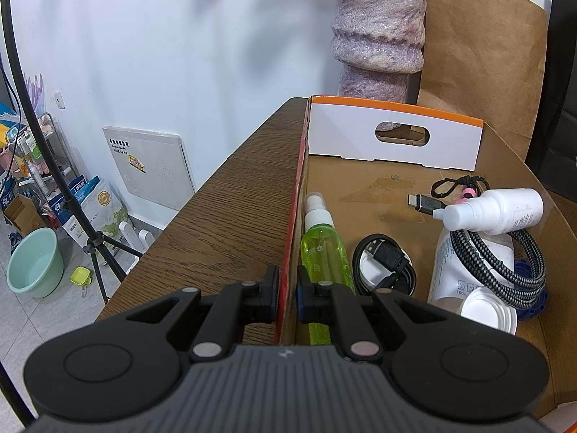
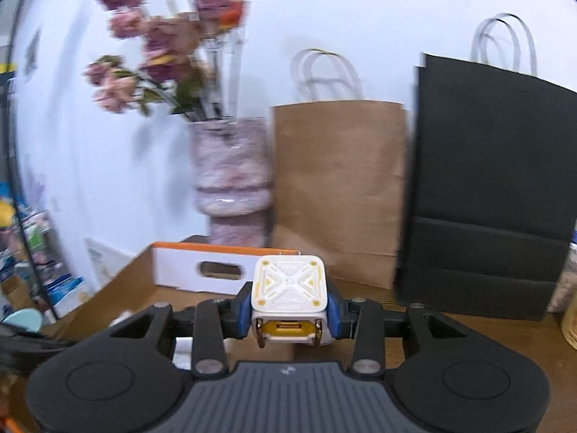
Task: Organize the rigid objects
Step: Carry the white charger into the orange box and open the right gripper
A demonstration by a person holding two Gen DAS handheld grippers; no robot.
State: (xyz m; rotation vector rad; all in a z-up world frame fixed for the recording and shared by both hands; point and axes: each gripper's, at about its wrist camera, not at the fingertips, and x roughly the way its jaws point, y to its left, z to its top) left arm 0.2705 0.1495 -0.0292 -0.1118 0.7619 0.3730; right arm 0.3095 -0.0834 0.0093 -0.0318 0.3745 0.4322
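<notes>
My left gripper (image 1: 287, 290) is shut on the left wall of the open cardboard box (image 1: 294, 223), one finger outside and one inside. Inside the box lie a green spray bottle (image 1: 322, 249), a coiled black cable (image 1: 387, 265), a white bottle (image 1: 497, 211), a braided cable (image 1: 505, 263) and a white jar lid (image 1: 490, 312). My right gripper (image 2: 288, 310) is shut on a white and yellow charger block (image 2: 289, 297), held in the air near the box (image 2: 144, 281), in a blurred view.
The box stands on a wooden table (image 1: 223, 216). Behind it stand a pink vase (image 1: 378, 32) with flowers (image 2: 158, 50), a brown paper bag (image 2: 339, 184) and a black paper bag (image 2: 490, 187). A tripod (image 1: 90, 238) and a green basin (image 1: 32, 261) are on the floor at left.
</notes>
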